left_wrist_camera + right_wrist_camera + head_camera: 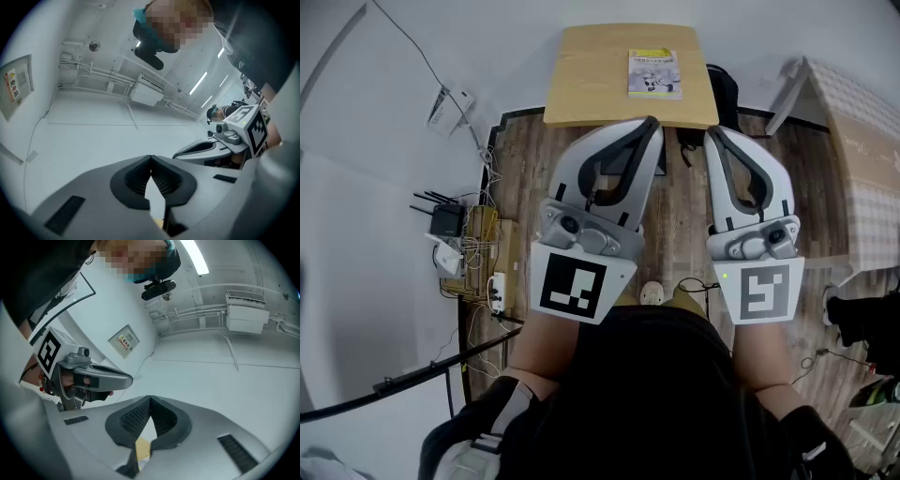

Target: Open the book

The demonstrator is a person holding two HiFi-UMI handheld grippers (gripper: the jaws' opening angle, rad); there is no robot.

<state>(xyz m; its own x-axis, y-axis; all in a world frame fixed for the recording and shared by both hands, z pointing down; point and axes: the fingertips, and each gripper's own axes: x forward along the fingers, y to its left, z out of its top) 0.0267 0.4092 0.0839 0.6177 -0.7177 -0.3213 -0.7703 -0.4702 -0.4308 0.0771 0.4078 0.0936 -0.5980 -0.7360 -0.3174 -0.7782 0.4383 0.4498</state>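
The closed book (654,73) lies near the right edge of the wooden table (581,84) while the left gripper (649,124) and right gripper (713,132), both pressed together on nothing, hang short of it, so it seems best to spread one and catch only the cover's free edge.

Wooden table (581,75): bare wood L of book (654,73), open approach from near edge. Black object (724,89) crowds table's R side. Router (447,221) & cable tangle (483,253) line L wall; checkered-cloth table (862,159) blocks R. Wood floor (677,234) btwn is open.
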